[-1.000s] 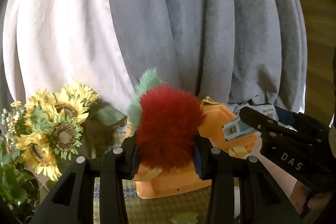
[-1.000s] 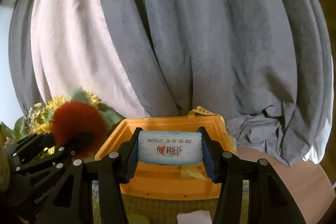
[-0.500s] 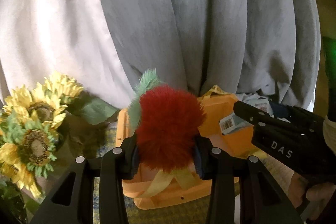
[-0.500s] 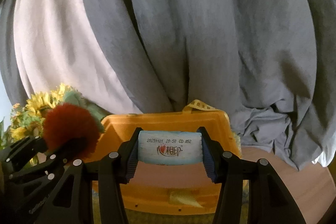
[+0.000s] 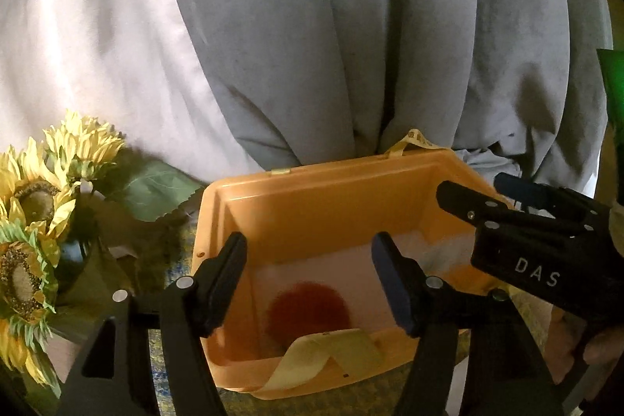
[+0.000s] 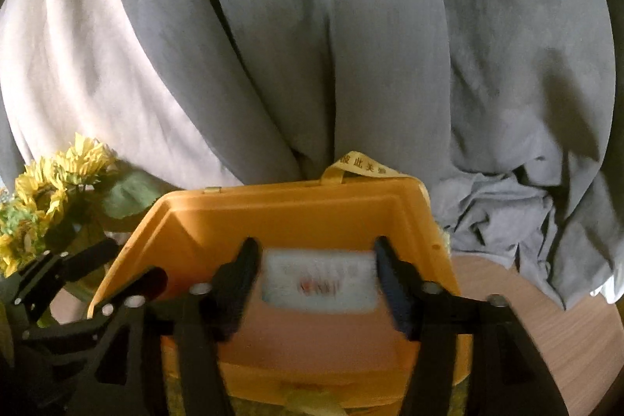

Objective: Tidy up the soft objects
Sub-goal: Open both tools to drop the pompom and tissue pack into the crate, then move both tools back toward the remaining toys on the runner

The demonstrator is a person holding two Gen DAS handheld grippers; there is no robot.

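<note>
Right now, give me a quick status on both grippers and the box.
Left hand-held gripper open, jaws just opened, red pompom dropped in orange box. Right hand-held gripper open, tissue pack loose between its jaws. Nothing blocking.

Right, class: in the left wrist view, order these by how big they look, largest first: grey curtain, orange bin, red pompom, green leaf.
1. grey curtain
2. orange bin
3. green leaf and red pompom look alike in size, and the blurred pompom lies nearer the camera, so no ranking.
</note>
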